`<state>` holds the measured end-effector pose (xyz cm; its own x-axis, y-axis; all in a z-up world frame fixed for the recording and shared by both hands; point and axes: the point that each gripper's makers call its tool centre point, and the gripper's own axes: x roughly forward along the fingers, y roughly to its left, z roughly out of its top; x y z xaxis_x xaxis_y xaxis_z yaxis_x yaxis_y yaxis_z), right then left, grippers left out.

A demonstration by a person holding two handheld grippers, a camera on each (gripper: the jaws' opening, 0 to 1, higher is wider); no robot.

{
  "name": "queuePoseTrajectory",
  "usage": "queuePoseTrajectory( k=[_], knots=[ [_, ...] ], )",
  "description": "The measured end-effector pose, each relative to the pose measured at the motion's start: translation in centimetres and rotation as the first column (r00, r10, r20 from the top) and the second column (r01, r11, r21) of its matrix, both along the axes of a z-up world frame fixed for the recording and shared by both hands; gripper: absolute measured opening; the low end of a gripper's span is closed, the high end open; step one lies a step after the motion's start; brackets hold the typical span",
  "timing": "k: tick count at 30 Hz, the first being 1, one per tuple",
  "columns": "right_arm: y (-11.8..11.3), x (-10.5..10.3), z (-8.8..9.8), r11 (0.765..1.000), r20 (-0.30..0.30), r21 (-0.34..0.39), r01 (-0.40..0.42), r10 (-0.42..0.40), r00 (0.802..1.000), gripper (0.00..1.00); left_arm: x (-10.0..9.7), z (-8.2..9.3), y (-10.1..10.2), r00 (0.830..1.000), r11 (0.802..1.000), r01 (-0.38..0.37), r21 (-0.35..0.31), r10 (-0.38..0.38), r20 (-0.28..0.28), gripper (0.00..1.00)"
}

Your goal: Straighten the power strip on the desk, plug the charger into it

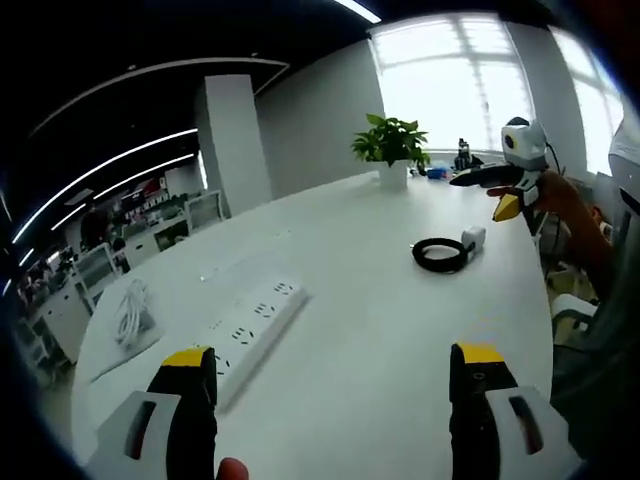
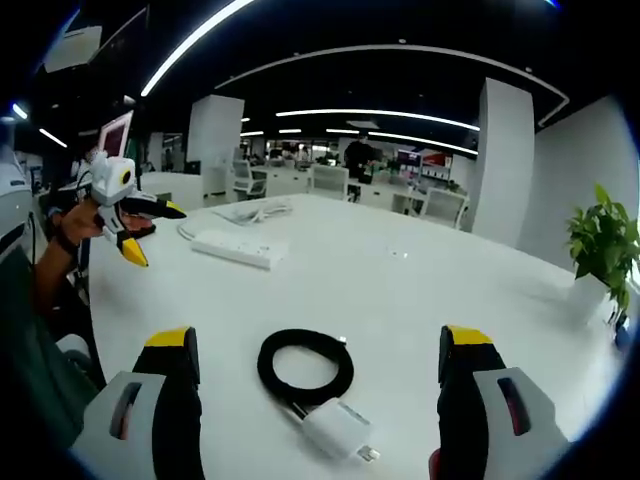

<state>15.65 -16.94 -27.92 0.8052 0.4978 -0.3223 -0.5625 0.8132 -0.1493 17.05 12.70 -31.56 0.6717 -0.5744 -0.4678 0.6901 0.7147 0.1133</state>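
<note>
The white power strip (image 1: 250,325) (image 2: 232,248) lies flat on the white desk (image 1: 370,330), set at a slant to the desk edge. My left gripper (image 1: 335,360) hovers open just to its right, with nothing between the fingers. The white charger (image 2: 340,430) (image 1: 473,238) rests on the desk with its black cable (image 2: 305,368) (image 1: 438,255) coiled beside it. My right gripper (image 2: 318,345) is open above that coil, touching nothing. Each gripper also appears in the other's view: the right gripper (image 1: 515,175) and the left gripper (image 2: 125,215), both hand-held above the desk.
The strip's white cord (image 1: 130,315) (image 2: 255,212) lies bundled at the strip's far end. A potted plant (image 1: 392,145) (image 2: 600,245) stands at one end of the desk. Office desks and chairs (image 2: 330,180) fill the room beyond it.
</note>
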Motion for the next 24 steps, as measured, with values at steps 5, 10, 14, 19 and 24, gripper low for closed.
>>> queuePoseTrajectory(
  k=[5, 10, 14, 19, 24],
  knots=[
    [0.0, 0.0, -0.1, 1.000, -0.001, -0.001, -0.002, 0.002, 1.000, 1.00, 0.6, 0.0, 0.1, 1.000, 1.000, 0.008, 0.022, -0.008, -0.003, 0.99],
    [0.0, 0.0, -0.1, 1.000, 0.000, 0.004, -0.001, 0.001, 1.000, 1.00, 1.3, 0.2, 0.1, 1.000, 1.000, 0.015, 0.019, -0.015, 0.004, 0.99],
    [-0.1, 0.0, 0.2, 1.000, 0.008, 0.012, 0.005, -0.005, 1.000, 1.00, 1.6, 0.1, 0.3, 1.000, 0.999, 0.015, 0.034, -0.016, 0.002, 0.99],
    [-0.2, 0.0, 0.3, 1.000, 0.012, 0.012, 0.010, -0.010, 1.000, 1.00, 2.1, -0.1, 0.5, 1.000, 0.998, 0.022, 0.051, -0.022, 0.003, 0.99],
    [-0.4, 0.1, 0.4, 0.999, 0.021, 0.024, 0.023, -0.024, 0.999, 1.00, 2.9, -0.2, 0.7, 1.000, 0.997, 0.030, 0.072, -0.030, 0.000, 0.99]
  ],
)
